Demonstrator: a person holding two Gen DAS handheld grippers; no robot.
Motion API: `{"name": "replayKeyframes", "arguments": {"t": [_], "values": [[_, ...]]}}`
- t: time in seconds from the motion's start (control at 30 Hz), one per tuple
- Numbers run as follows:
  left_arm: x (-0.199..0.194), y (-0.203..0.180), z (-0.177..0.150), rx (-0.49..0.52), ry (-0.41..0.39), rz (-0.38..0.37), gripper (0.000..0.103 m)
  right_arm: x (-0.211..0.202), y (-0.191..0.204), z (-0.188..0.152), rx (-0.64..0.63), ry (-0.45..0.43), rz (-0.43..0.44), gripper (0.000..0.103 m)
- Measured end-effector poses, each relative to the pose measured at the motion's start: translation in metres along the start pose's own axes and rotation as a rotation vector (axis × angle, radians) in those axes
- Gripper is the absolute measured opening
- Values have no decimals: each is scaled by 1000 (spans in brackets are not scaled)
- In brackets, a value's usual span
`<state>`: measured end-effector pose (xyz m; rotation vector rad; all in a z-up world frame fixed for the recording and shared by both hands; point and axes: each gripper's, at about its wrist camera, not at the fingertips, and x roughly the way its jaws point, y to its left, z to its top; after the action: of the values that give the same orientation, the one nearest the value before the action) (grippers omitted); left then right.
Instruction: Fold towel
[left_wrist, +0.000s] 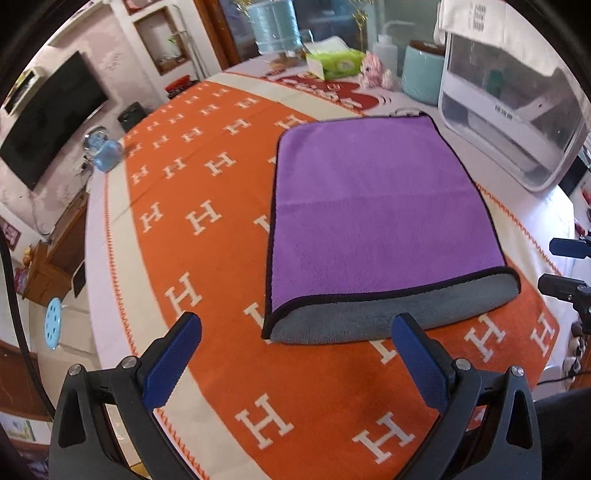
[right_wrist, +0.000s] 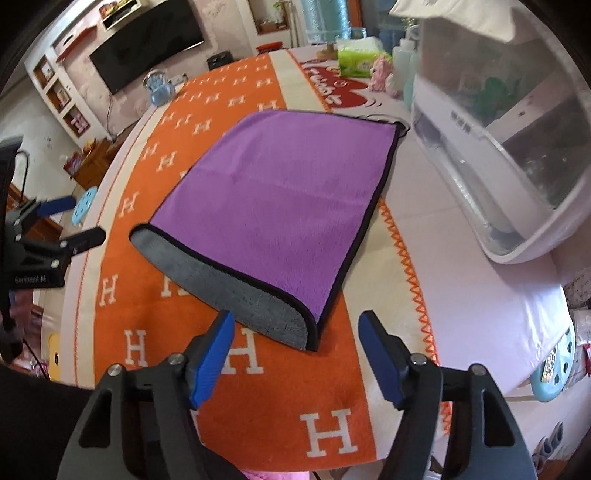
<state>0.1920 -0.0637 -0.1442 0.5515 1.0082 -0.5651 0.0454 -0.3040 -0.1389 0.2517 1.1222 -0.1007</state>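
A purple towel (left_wrist: 373, 206) with a grey underside and black trim lies folded flat on the orange H-pattern cloth (left_wrist: 207, 258); its grey lower layer sticks out at the near edge. It also shows in the right wrist view (right_wrist: 280, 199). My left gripper (left_wrist: 295, 332) is open and empty, just short of the towel's near left corner. My right gripper (right_wrist: 297, 328) is open and empty, just short of the near right corner. The left gripper shows at the left edge of the right wrist view (right_wrist: 74, 221); the right one shows at the right edge of the left wrist view (left_wrist: 565, 266).
A large white plastic box (left_wrist: 513, 122) stands right of the towel. At the far end of the table are a green tissue pack (left_wrist: 336, 62), a teal container (left_wrist: 421, 74), a pink toy (left_wrist: 375, 70) and a bottle. A blue-lidded jar (left_wrist: 105, 147) sits at the far left.
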Motion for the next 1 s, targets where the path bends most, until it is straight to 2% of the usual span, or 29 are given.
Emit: {"name": "replayKeyframes", "arguments": {"t": [0.3,0.5,0.7,0.77,0.87,0.97,1.0], "values": [[51,11,5,37,44,-72,101,33,-1,-4,-101,10,27,59],[80,16,2,47,83,-120,95,48,-1,-7,-130,48,43,45],[96,21,-2,28,126,-162,78,54,-5,-7,-120,67,59,28],[100,21,-3,24,144,-178,66,56,-5,-7,-119,73,58,19],[102,21,-4,17,146,-211,54,56,-6,-6,-112,73,58,15],[102,22,-2,16,141,-205,47,55,-7,-5,-109,71,65,11],[102,22,-2,13,143,-207,42,55,-8,-5,-110,70,67,11]]}}
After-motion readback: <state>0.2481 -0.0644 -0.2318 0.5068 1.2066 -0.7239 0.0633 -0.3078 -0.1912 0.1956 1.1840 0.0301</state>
